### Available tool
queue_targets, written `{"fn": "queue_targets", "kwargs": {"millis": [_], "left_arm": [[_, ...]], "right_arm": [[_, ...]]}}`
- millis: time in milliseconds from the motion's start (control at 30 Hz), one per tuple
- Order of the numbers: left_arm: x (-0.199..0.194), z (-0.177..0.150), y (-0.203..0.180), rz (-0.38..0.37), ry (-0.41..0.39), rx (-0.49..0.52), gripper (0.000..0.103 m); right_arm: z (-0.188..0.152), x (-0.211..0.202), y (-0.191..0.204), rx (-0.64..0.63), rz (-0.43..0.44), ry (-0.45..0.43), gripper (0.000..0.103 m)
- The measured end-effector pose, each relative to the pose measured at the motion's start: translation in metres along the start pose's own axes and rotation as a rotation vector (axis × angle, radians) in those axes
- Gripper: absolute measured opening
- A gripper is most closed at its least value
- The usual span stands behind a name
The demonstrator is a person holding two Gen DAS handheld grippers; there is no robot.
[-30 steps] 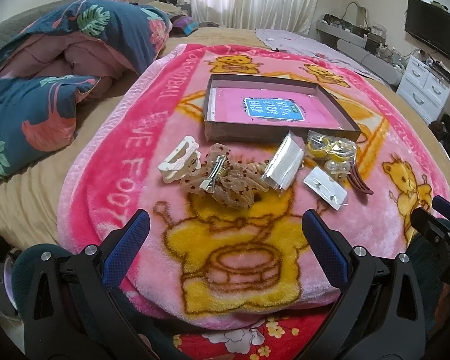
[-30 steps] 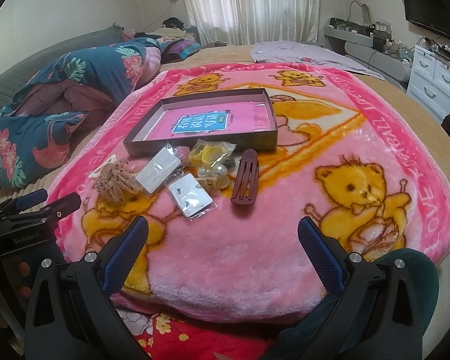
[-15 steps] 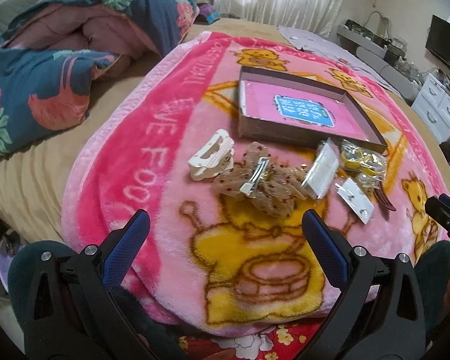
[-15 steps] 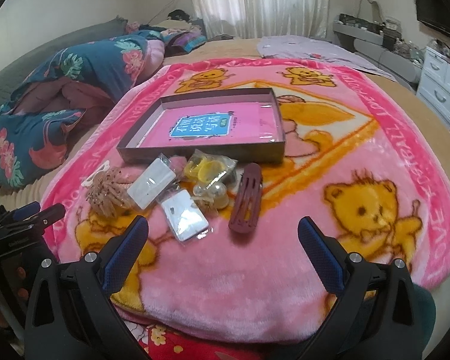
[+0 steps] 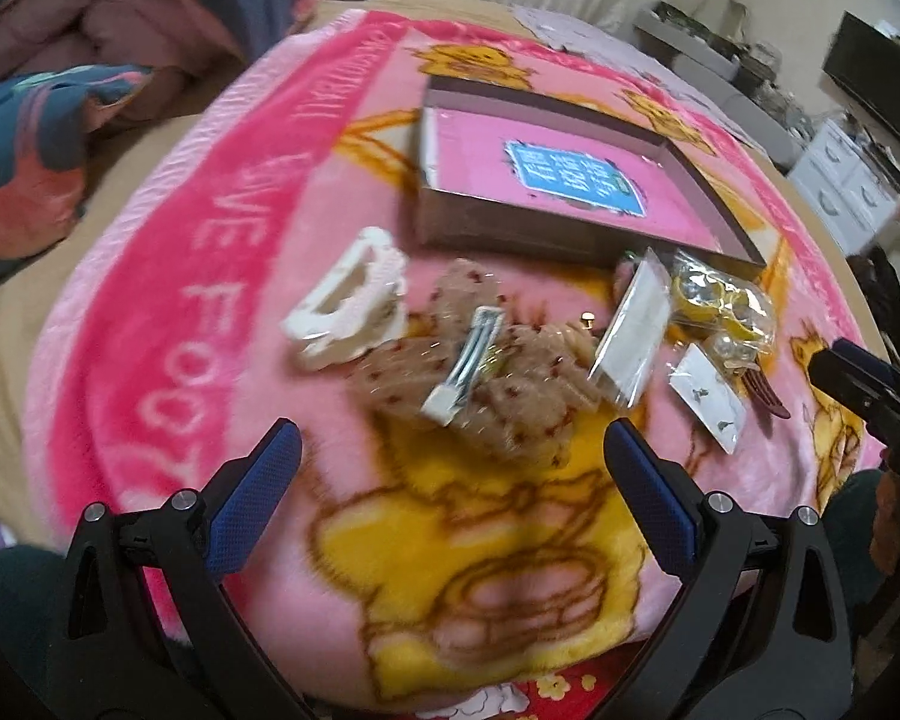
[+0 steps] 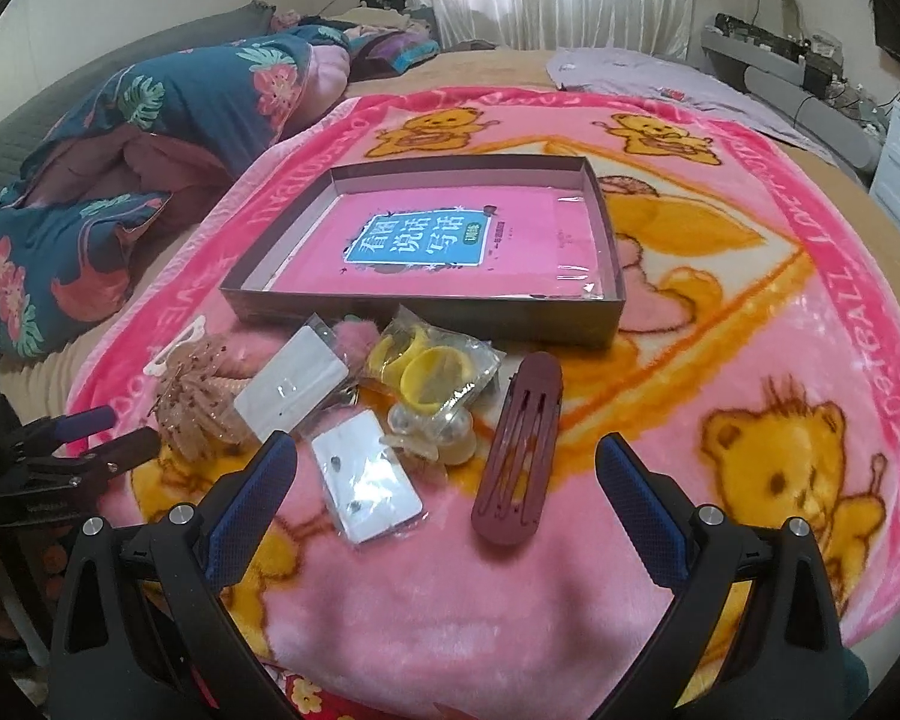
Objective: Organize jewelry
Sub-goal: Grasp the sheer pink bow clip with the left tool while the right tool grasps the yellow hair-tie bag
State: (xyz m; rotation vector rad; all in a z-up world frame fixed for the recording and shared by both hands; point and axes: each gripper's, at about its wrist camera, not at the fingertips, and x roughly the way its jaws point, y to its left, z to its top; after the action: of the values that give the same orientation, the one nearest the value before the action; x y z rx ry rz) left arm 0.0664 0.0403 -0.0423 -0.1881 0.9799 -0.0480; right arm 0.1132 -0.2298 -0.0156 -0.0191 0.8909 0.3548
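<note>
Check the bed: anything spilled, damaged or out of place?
Nothing looks damaged. The oddity: the box holds only a pink book, while clips, packets and a bow lie in a loose, overlapping heap on the blanket before it.

Maroon hair clip [image 6: 519,450], pink bear-print blanket [image 6: 750,330]

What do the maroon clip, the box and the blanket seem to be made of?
Maroon clip: probably hard plastic, matte; smooth, moulded slots, though painted metal is possible.
Box: likely cardboard, dull brown; thin, straight folded walls.
Blanket: soft plush fleece; fuzzy pile and printed bears.
</note>
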Motion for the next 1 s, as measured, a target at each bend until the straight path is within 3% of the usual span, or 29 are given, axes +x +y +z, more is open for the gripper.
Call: {"fn": "queue_targets", "kwargs": {"millis": [267, 433, 533, 567, 700, 800, 1000], "left_arm": [[0.027, 0.011, -0.001, -0.045, 0.049, -0.006, 0.086], [0.032, 0.017, 0.003, -0.049, 0.042, -0.013, 0.062], [0.032, 0.017, 0.001, -0.056, 0.038, 0.009, 0.047], [0.030, 0.017, 0.000, -0.060, 0.031, 0.016, 0.040], [0.021, 0.019, -0.001, -0.070, -0.004, 0.033, 0.011], [0.014, 0.023, -0.001, -0.079, -0.029, 0.034, 0.008], [0.002, 0.034, -0.009, -0.111, -0.060, 0.052, 0.006]], "right_arm": [[0.013, 0.022, -0.008, 0.015, 0.038, 0.038, 0.099], [0.021, 0.046, -0.006, 0.007, 0.051, 0.076, 0.097], [0.027, 0.061, -0.003, -0.010, 0.043, 0.095, 0.082], [0.028, 0.065, -0.003, -0.014, 0.042, 0.098, 0.081], [0.029, 0.072, -0.002, -0.004, 0.073, 0.103, 0.061], [0.027, 0.067, 0.003, -0.047, 0.073, 0.080, 0.049], [0.029, 0.051, -0.008, -0.017, 0.110, 0.039, 0.029]]}}
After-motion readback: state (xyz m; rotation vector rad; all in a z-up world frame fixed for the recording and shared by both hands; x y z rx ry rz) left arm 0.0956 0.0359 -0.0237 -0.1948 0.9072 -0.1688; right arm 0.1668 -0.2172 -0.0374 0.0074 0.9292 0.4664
